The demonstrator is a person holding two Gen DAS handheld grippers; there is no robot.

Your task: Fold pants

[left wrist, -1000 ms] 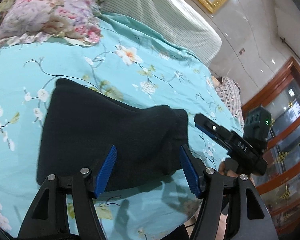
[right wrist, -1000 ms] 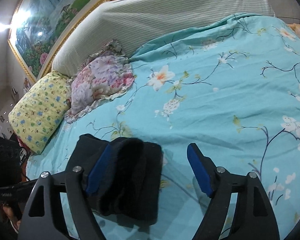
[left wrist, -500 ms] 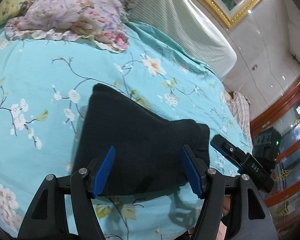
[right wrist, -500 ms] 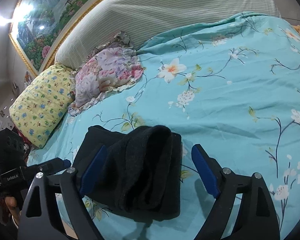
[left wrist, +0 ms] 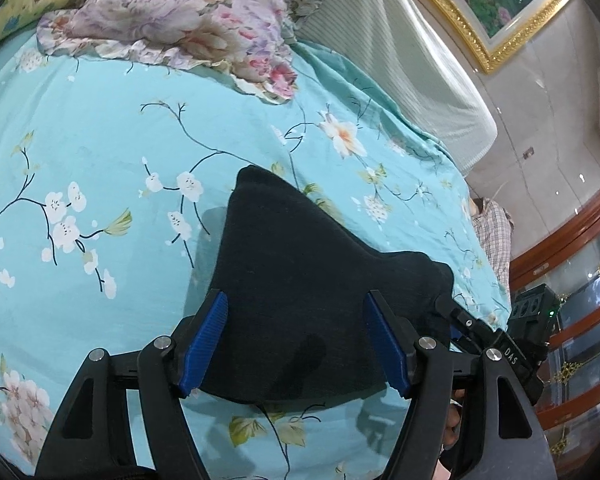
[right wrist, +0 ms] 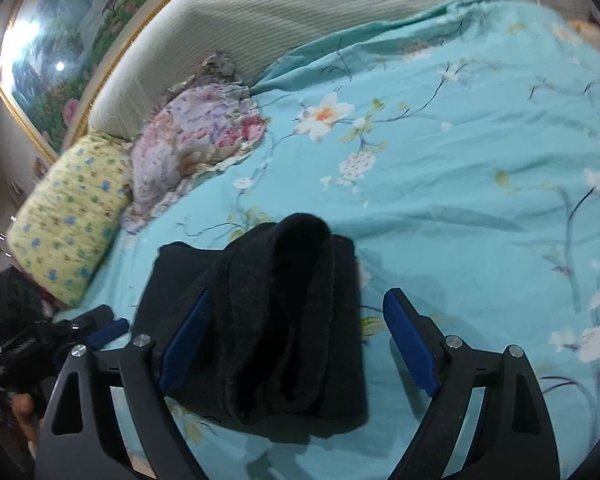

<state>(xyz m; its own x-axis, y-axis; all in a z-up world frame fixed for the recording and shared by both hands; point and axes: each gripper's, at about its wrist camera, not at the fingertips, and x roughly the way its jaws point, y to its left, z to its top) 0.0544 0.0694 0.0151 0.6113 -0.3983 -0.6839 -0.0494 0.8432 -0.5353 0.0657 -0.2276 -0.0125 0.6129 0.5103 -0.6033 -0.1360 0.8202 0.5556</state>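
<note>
Black pants lie folded into a thick bundle on the turquoise flowered bed cover. My left gripper hovers over their near edge. Its jaws are opening, with the cloth below and between the blue pads and neither pad pressing on it. In the right wrist view the pants show a rolled, layered end facing me. My right gripper is open around that end: the left pad is close to the cloth and the right pad stands apart. Each gripper shows in the other's view, the right gripper and the left gripper.
A pink floral pillow and a yellow pillow lie at the head of the bed, against a striped headboard. A plaid cloth hangs off the far bed edge near a wooden glass cabinet.
Both grippers have slid sideways over the pants, so the bundle now sits centred between each pair of pads. Both pairs of jaws stand a little wider.
</note>
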